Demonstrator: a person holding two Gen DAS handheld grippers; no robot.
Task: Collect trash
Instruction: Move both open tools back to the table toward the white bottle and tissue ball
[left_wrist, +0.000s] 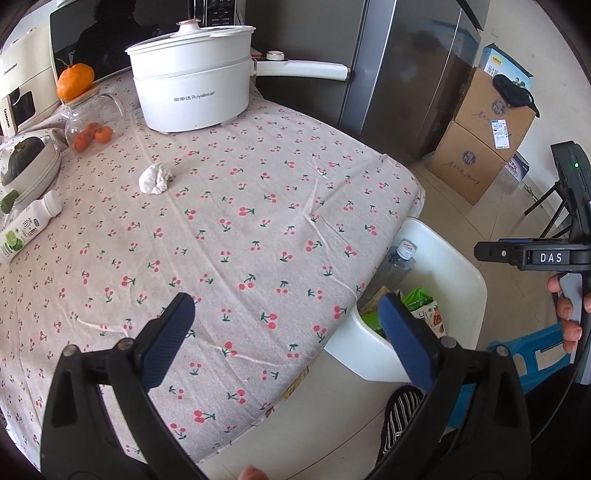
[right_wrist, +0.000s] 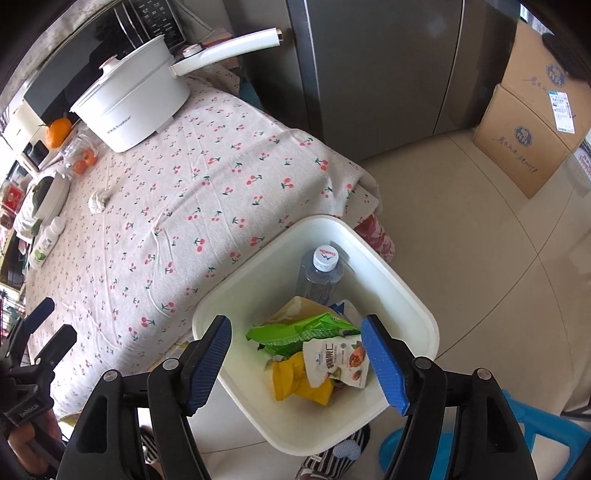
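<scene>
A cherry-print tablecloth covers the table beside a steel fridge, cardboard boxes stacked on the beige tiled floor.

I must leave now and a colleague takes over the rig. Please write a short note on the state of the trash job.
Left gripper: open, empty, over the table edge.
Right gripper: open, empty, above the bin.
Done: water bottle, green wrapper, nut packet and yellow wrapper lie in the bin.
Left: crumpled tissue and the lying drink bottle remain on the tablecloth.
</scene>
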